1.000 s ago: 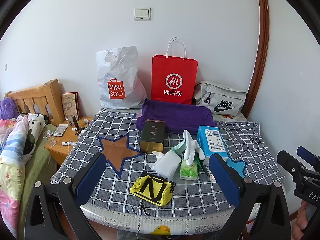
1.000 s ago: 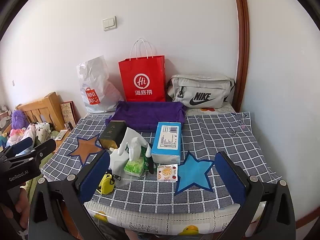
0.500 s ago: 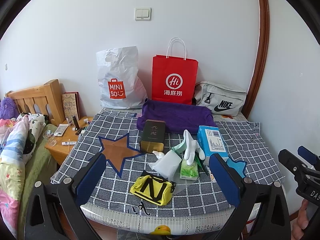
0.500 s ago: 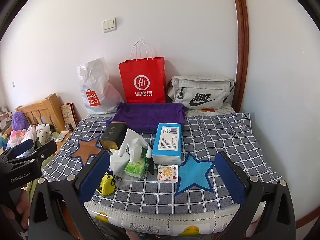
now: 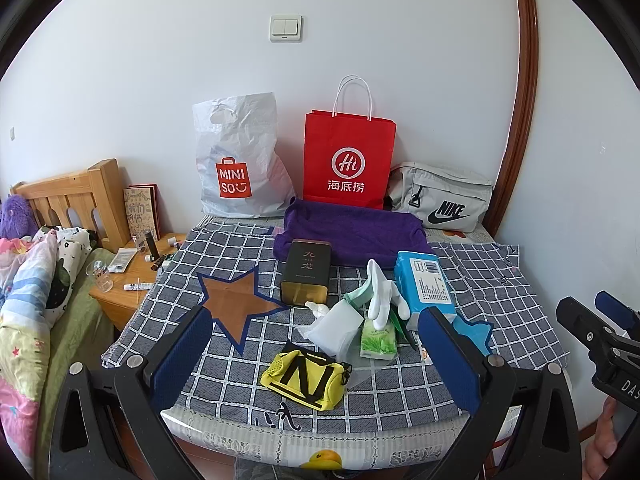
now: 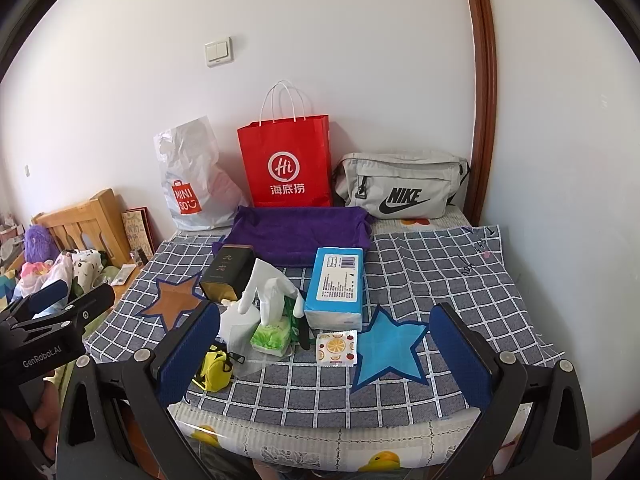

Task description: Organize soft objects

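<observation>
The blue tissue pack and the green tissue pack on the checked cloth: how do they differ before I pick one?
The blue tissue pack is clearly larger than the green tissue pack. The blue one shows a printed label with a barcode; the green one has a leaf pattern. The blue pack has nothing on top, while a white glove is draped over the green pack. Both lie on the checked cloth, close together and ungripped.
</observation>
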`<state>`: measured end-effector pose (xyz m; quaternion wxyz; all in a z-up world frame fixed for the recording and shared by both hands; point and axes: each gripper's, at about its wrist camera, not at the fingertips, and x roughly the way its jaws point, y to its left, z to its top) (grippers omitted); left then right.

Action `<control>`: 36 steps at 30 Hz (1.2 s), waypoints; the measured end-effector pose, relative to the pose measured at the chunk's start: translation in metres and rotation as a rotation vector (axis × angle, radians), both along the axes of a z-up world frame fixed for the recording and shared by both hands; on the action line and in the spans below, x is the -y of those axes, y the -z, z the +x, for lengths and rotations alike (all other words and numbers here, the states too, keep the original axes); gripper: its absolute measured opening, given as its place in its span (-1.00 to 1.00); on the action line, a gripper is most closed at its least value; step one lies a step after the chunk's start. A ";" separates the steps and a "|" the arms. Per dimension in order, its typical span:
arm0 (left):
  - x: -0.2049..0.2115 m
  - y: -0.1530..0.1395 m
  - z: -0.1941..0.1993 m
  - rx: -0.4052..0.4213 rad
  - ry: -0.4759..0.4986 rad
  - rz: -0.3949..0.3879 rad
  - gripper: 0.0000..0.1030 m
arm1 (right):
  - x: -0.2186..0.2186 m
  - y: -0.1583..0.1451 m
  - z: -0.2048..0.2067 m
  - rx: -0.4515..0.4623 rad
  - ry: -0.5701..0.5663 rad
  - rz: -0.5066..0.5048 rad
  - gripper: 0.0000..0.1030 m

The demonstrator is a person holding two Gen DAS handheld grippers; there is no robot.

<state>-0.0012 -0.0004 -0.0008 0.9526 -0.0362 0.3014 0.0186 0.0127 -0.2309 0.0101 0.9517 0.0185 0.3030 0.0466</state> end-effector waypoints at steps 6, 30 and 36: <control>0.000 0.000 0.000 0.001 -0.001 0.000 1.00 | -0.002 -0.001 -0.002 0.006 0.000 -0.005 1.00; -0.001 0.000 0.000 0.002 -0.001 0.001 1.00 | -0.002 -0.001 -0.004 0.014 0.001 -0.001 1.00; -0.001 0.000 0.000 0.002 -0.001 0.002 1.00 | -0.002 -0.001 -0.005 0.017 0.000 0.001 1.00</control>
